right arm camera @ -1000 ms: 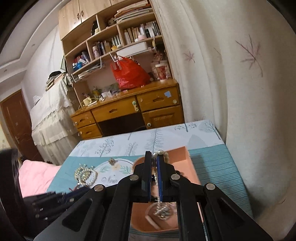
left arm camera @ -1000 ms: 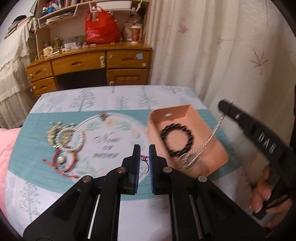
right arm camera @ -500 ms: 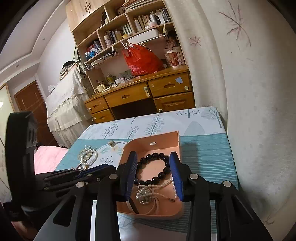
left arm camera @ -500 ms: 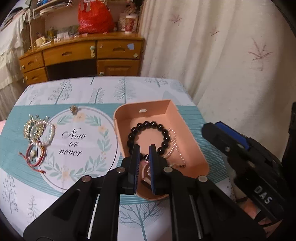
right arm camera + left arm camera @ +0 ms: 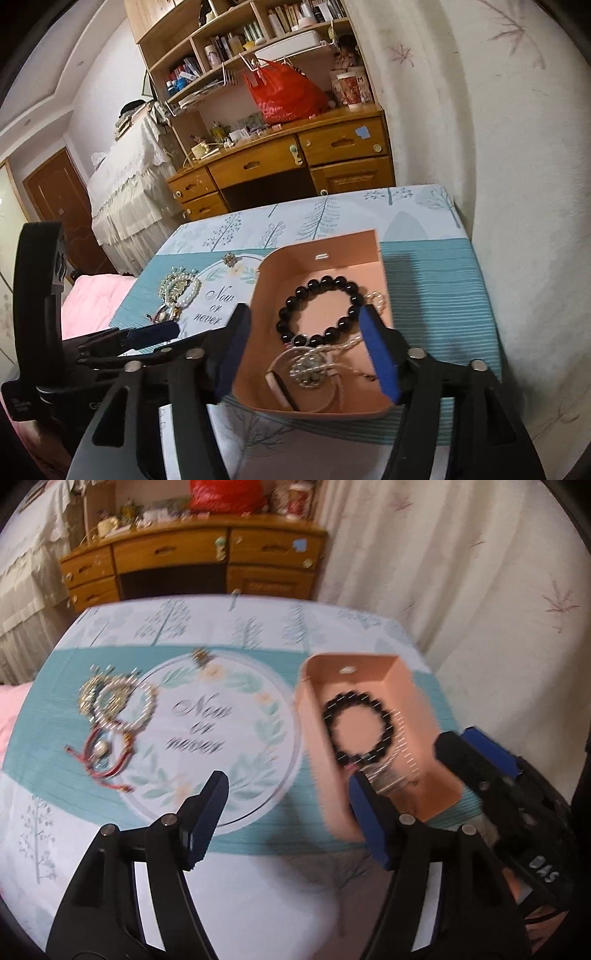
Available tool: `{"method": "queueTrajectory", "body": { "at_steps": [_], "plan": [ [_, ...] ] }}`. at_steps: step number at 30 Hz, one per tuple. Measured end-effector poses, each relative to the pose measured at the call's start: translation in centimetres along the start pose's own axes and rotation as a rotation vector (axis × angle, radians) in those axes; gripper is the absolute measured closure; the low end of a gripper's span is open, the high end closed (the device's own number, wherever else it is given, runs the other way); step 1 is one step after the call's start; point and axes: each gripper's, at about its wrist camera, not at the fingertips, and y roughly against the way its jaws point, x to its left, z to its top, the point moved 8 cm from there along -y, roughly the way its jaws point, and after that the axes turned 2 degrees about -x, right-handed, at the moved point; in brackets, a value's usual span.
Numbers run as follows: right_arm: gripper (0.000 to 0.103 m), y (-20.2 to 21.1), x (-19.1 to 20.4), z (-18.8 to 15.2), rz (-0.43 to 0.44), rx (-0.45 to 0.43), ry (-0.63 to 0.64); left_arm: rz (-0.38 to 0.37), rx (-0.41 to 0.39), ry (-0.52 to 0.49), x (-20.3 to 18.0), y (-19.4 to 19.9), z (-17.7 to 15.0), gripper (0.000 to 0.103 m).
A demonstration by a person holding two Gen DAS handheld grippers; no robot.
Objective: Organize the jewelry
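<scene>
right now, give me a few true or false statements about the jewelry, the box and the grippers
1. The black bead bracelet lies inside the pink box. True.
2. The left gripper is shut on a ring. False: its fingers are wide open and hold nothing.
3. A red cord bracelet lies on the mat, outside the box. True.
4. The right gripper is shut. False: it is open, over the box.
5. The box is empty. False: it holds several pieces.

Peach-pink tray [image 5: 373,254], black bead bracelet [image 5: 317,310], teal tablecloth [image 5: 436,295] with tree print, red cord bracelet [image 5: 107,753], blue-padded fingers [image 5: 380,354]
</scene>
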Motion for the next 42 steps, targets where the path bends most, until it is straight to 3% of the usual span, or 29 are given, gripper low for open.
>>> {"method": "queueTrajectory", "body": {
  "at_steps": [2,5,13,21,25,30,35,41,42],
  "plan": [
    [0.02,-0.4,1.2,-0.1,-0.007,0.001,-0.002,0.032,0.045,0.006,2.0,-0.3,-0.5,0.037],
    [0.013,-1.0,3.4,-0.1,-0.024,-0.01,-0.008,0.088,0.081,-0.004,5.3,-0.4,-1.0,0.037],
    [0.009,-4.2,10.4,0.3,-0.008,-0.035,-0.081,0.178,0.132,-0.027,14.5,-0.2,0.2,0.037],
    [0.009,-9.8,17.8,-0.6,-0.011,-0.004,-0.083,0.144,0.191,0.054,21.6,-1.1,4.2,0.037],
    [0.009,-13.4,22.3,-1.5,0.027,0.057,0.08,0.135,0.236,0.08,24.1,-3.5,5.9,0.037],
    [0.009,-17.5,26.7,-2.9,0.002,0.082,0.354,0.119,0.217,0.043,25.3,-5.9,7.1,0.037],
    [0.038,-21.8,29.4,-4.3,0.005,0.146,0.484,0.097,0.184,0.042,26.1,-7.0,7.5,0.037],
    [0.066,-25.5,31.5,-6.1,-0.018,0.19,0.575,0.055,0.168,0.024,26.5,-7.5,7.9,0.041],
    [0.066,-25.9,31.7,-6.3,-0.023,0.195,0.583,0.054,0.165,0.018,26.3,-7.6,7.9,0.042]
  ]
}}
